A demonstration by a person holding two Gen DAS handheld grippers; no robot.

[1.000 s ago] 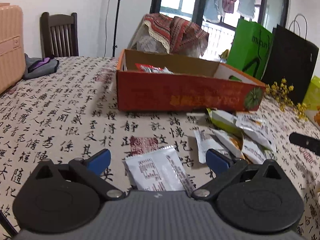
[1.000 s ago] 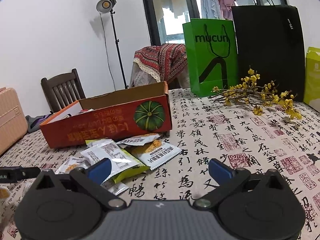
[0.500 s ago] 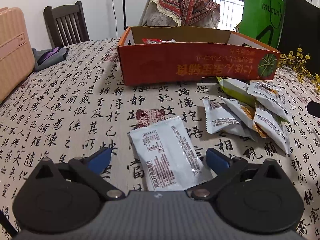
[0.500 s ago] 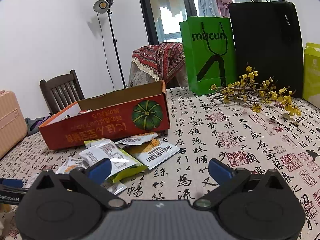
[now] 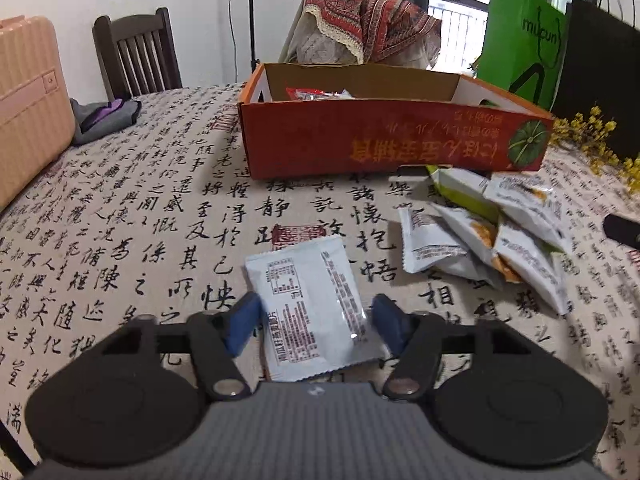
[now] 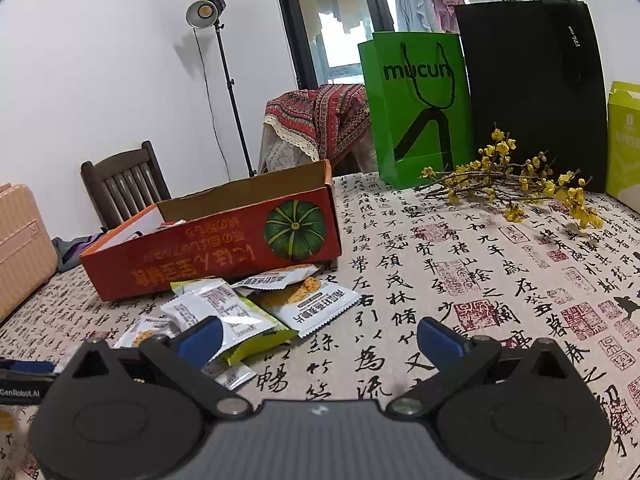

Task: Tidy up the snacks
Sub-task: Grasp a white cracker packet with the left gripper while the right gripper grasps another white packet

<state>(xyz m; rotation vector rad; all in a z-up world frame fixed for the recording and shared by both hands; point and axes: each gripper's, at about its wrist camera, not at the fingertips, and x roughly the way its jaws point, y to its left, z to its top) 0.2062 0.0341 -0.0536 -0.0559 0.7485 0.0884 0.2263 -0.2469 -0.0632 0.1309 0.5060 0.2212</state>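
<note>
A white snack packet [image 5: 310, 304] lies flat on the calligraphy-print tablecloth, between the blue fingers of my left gripper [image 5: 316, 322], which has narrowed around it, pads close to its edges; contact is unclear. Beyond stands an orange cardboard box [image 5: 384, 140] with a red snack inside at its left end. A pile of white and green snack packets [image 5: 492, 232] lies in front of the box, also in the right wrist view [image 6: 240, 308]. My right gripper [image 6: 320, 340] is open and empty, hovering right of that pile. The box shows there too [image 6: 224, 240].
Green bag [image 6: 416, 108], black bag [image 6: 532, 92] and yellow flower branches [image 6: 516, 184] stand at the far right. A pink suitcase [image 5: 28, 104], folded cloth [image 5: 104, 118] and a wooden chair [image 5: 136, 56] are at the left. A light stand [image 6: 212, 12] is behind.
My left gripper's fingers have closed in from wide open to either side of the white packet and the camera has dropped lower. The right gripper has barely moved and stays open.
</note>
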